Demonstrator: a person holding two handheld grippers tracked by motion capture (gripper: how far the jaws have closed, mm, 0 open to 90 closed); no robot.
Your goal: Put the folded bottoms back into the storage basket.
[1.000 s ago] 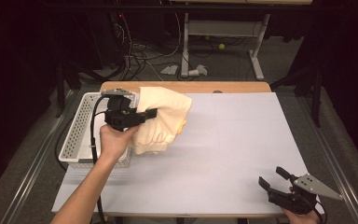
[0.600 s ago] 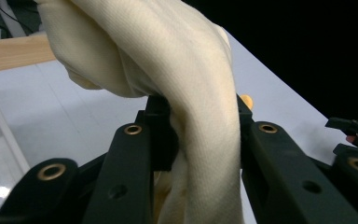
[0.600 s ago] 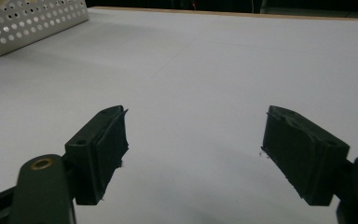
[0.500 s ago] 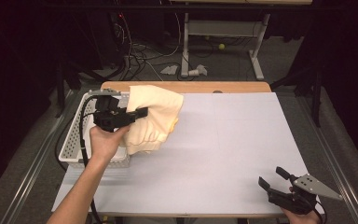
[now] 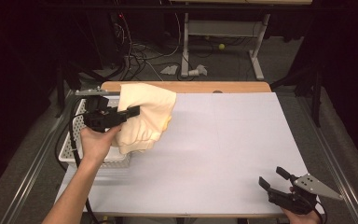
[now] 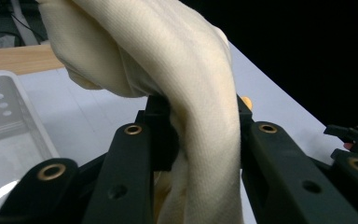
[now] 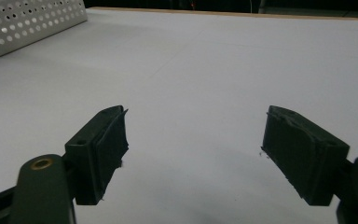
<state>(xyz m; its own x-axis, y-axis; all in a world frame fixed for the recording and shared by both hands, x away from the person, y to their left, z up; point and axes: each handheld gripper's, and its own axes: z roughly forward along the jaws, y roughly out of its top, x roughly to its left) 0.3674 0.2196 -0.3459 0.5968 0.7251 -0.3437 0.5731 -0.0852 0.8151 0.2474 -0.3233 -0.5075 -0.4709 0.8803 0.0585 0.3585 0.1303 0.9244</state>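
High view shows our left gripper [image 5: 133,112] clamped on the cream cloth [image 5: 147,116], which hangs just above the white basket's [image 5: 77,140] right edge, while our right gripper [image 5: 275,179], jaws apart, waits well away at the table's [image 5: 228,140] near-right corner.

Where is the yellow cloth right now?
In the high view, the cream-yellow cloth hangs at the table's far left, pinched in the left gripper, draping over the edge of the white perforated basket.
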